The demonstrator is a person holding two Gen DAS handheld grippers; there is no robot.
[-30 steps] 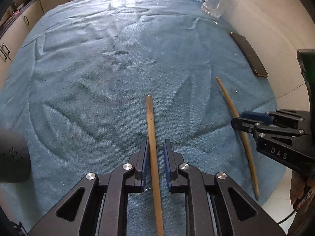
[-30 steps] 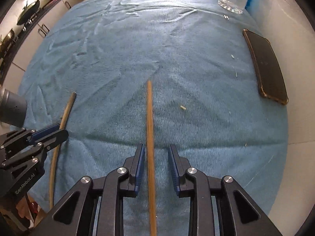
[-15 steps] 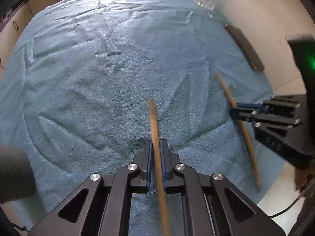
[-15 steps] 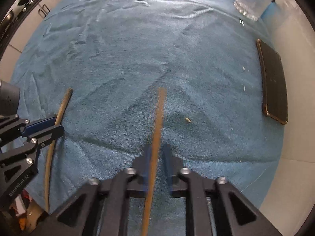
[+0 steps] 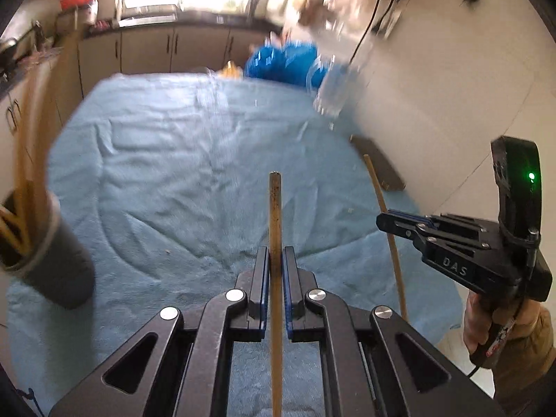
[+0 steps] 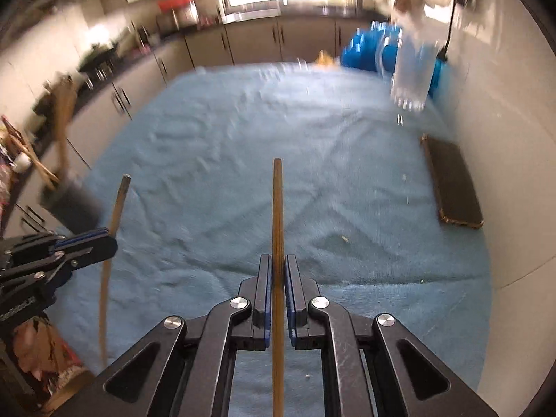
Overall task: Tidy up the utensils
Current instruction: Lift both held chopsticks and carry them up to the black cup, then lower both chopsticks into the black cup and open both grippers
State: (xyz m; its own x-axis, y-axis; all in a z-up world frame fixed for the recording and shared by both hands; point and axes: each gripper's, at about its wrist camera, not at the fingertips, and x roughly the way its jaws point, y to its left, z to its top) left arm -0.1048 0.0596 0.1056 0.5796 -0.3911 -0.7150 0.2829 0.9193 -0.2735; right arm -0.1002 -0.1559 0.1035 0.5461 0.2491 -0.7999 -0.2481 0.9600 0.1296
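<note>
Glass mug (image 6: pixel 411 69) — dark phone (image 6: pixel 451 184) — blue towel (image 6: pixel 243 173)

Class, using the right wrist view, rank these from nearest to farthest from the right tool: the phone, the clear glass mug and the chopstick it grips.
1. chopstick, gripped in the right tool.
2. phone, lying right.
3. clear glass mug, far right corner.

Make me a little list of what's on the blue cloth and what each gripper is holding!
surface: blue cloth on a table
left gripper: shut on a wooden stick
right gripper: shut on another wooden stick
holder: dark cup with wooden utensils in it, at the left
glass: far right, blurred
phone: dark, flat on the right edge
</note>
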